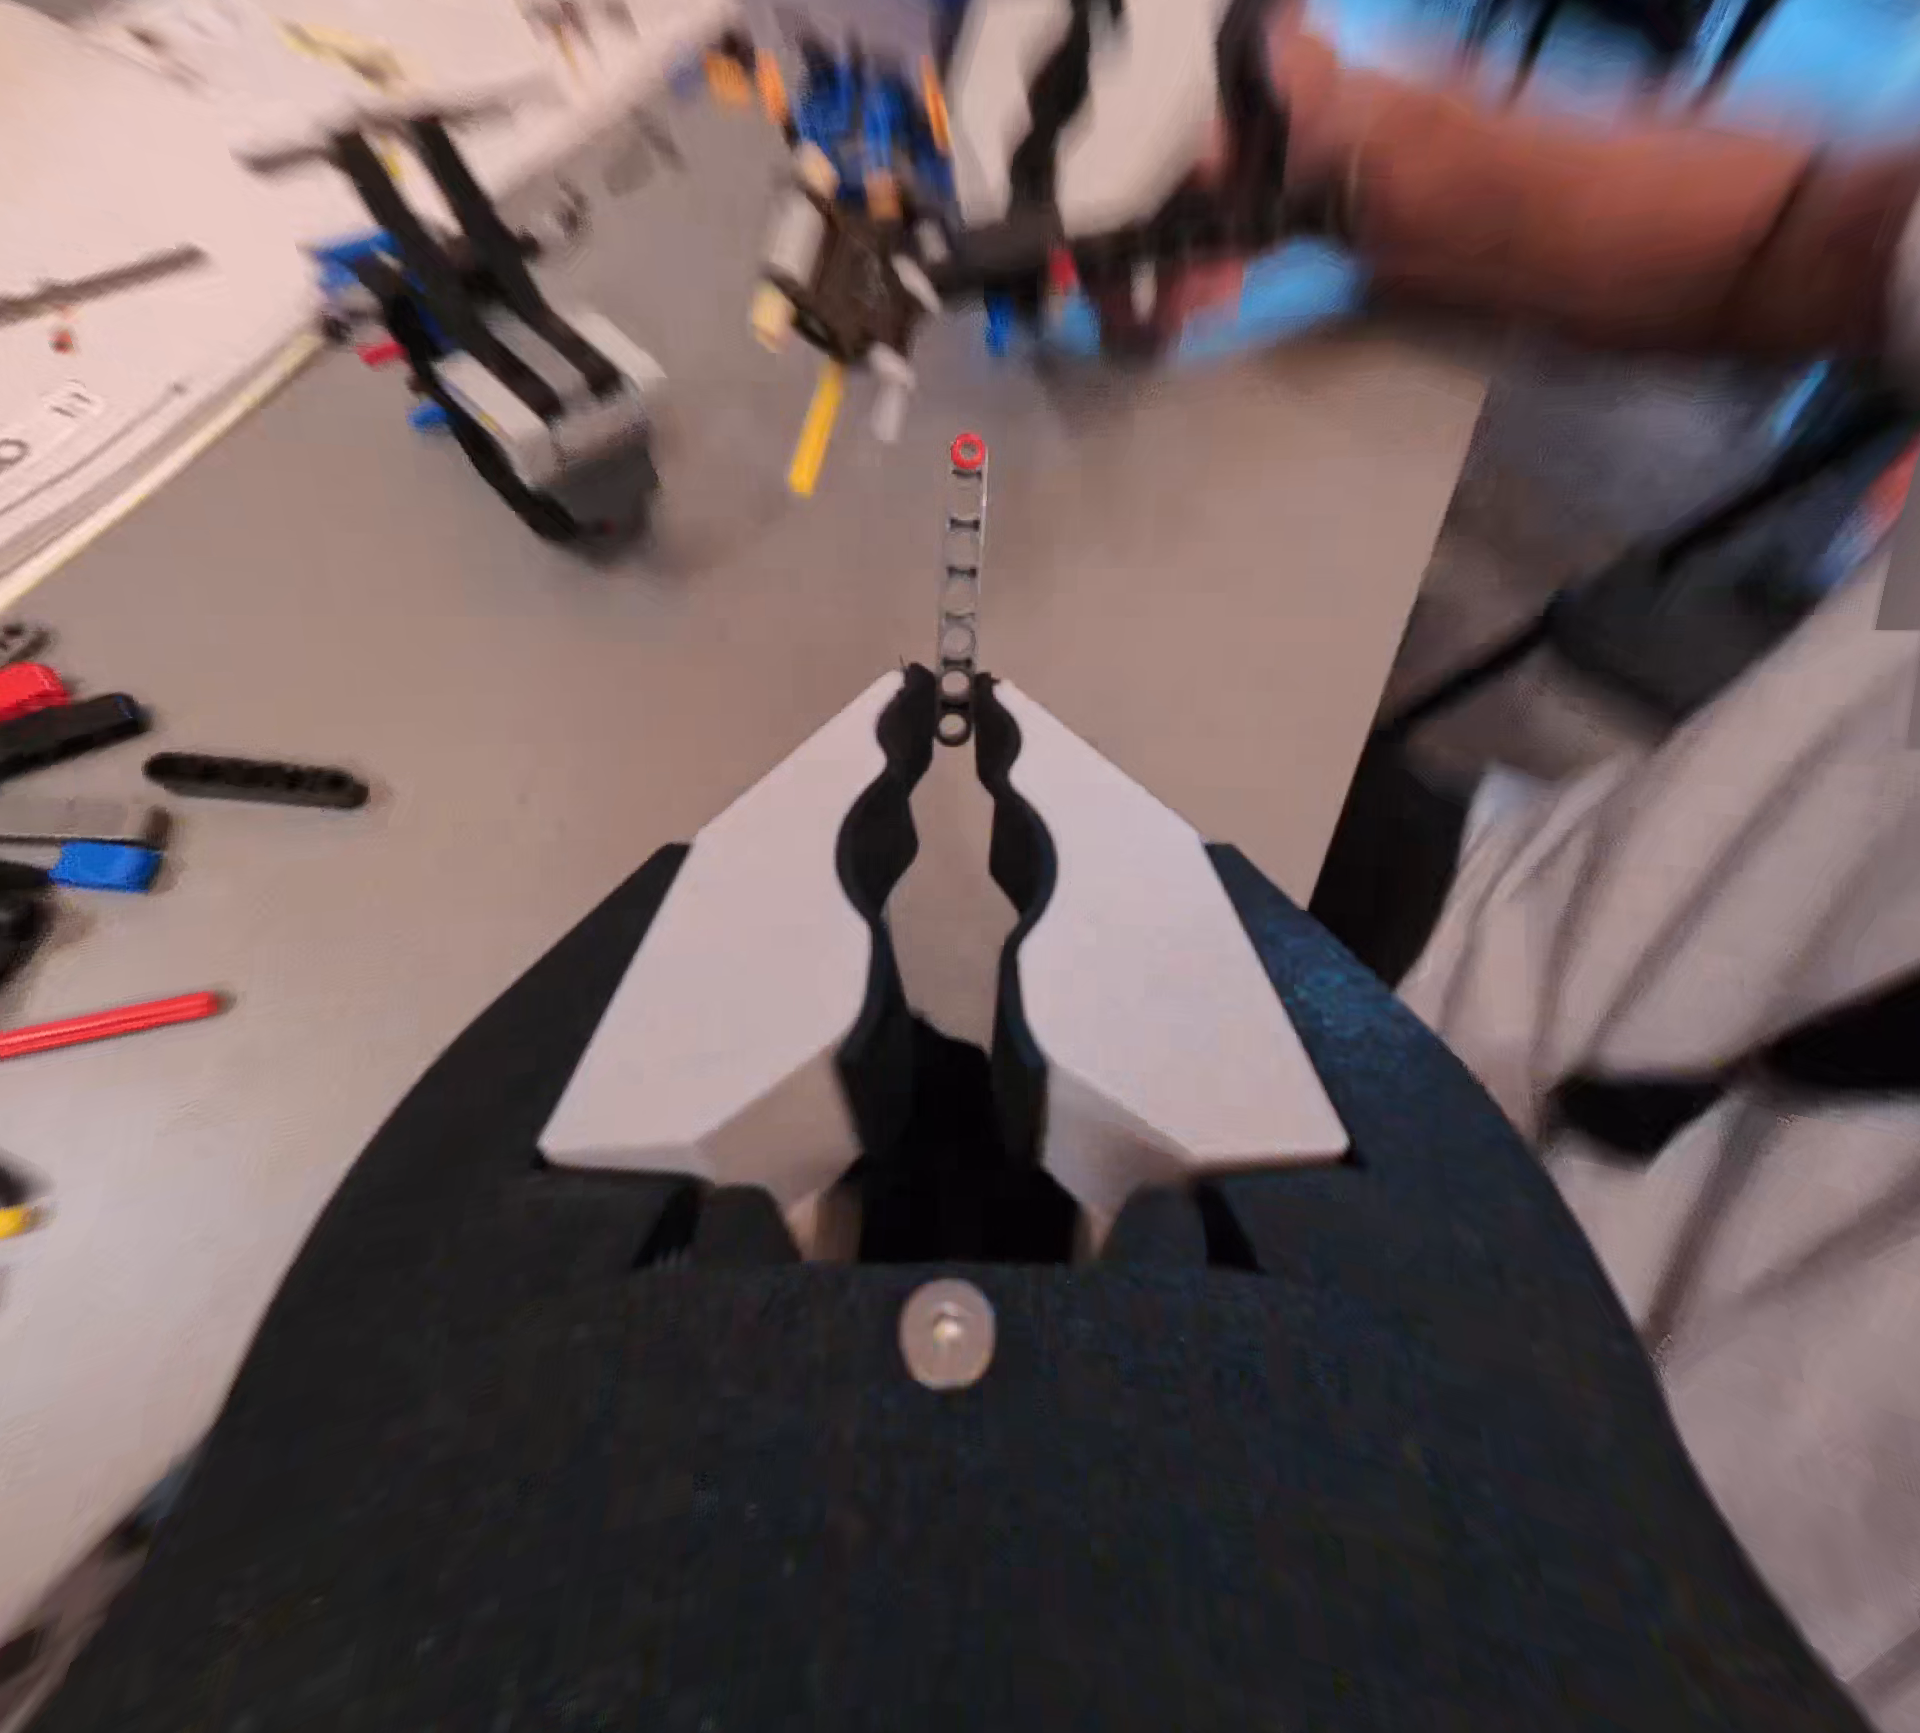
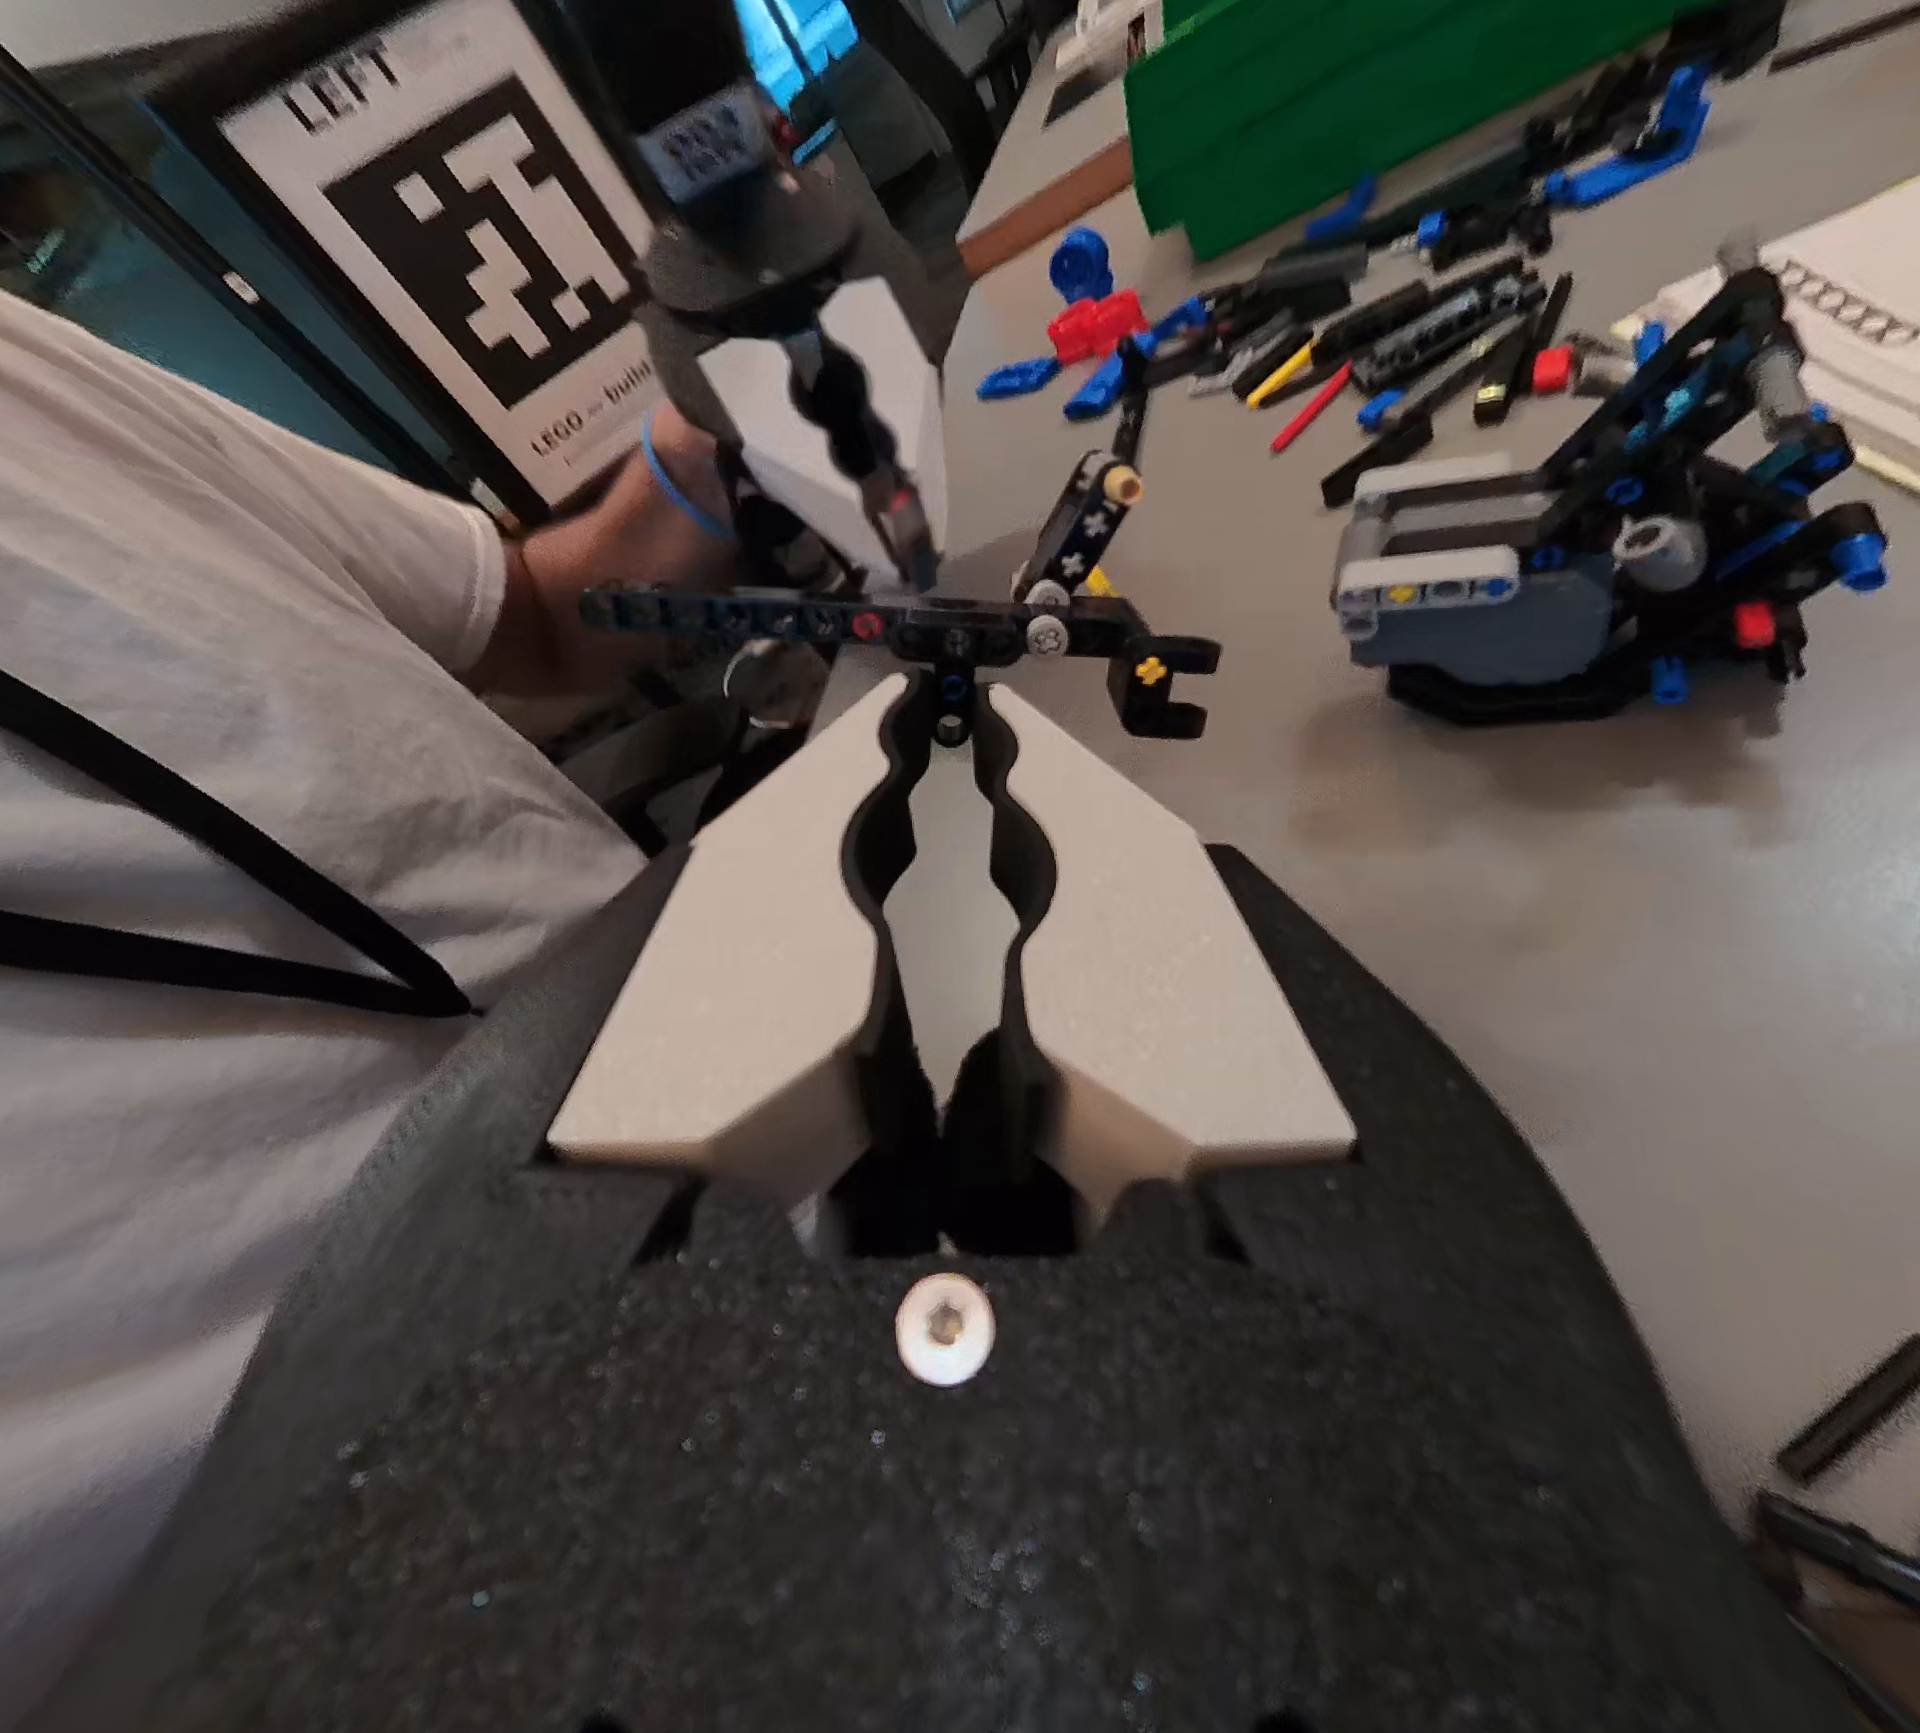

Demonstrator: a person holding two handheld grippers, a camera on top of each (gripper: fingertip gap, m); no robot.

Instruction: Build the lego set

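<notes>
- We hold the task's parts in the air, one in each gripper: in the left wrist view a thin grey beam [image 1: 961, 587] with a red bush [image 1: 967, 450] at its far tip stands up at frame centre, its lower end nipped between the jaws of the left gripper [image 1: 953, 696]
- In the right wrist view the right gripper [image 2: 951, 704] has its jaws pressed onto a short stub under a black sub-assembly [image 2: 914, 623], whose long beam lies crosswise at frame centre with a forked connector [image 2: 1162, 681] at its right end
- We judge both grips are at the very ends so the holes and pins stay free for joining; the thin beam looks apt to pivot if we push it sideways
- The left gripper also shows at upper left of centre in the right wrist view, close behind the sub-assembly, so we judge the mating step is at hand; whether the parts touch we cannot tell
- The larger grey and black model [image 2: 1600, 582] rests on the grey table [image 2: 1455, 956] at right, well apart from our grippers
- Loose pieces [image 2: 1351, 333] lie scattered beyond it, below the green box [image 2: 1455, 21], with an open instruction booklet [image 2: 1860, 301] at the right edge
- Much of the left wrist view is smeared, so we leave its far details alone
</notes>
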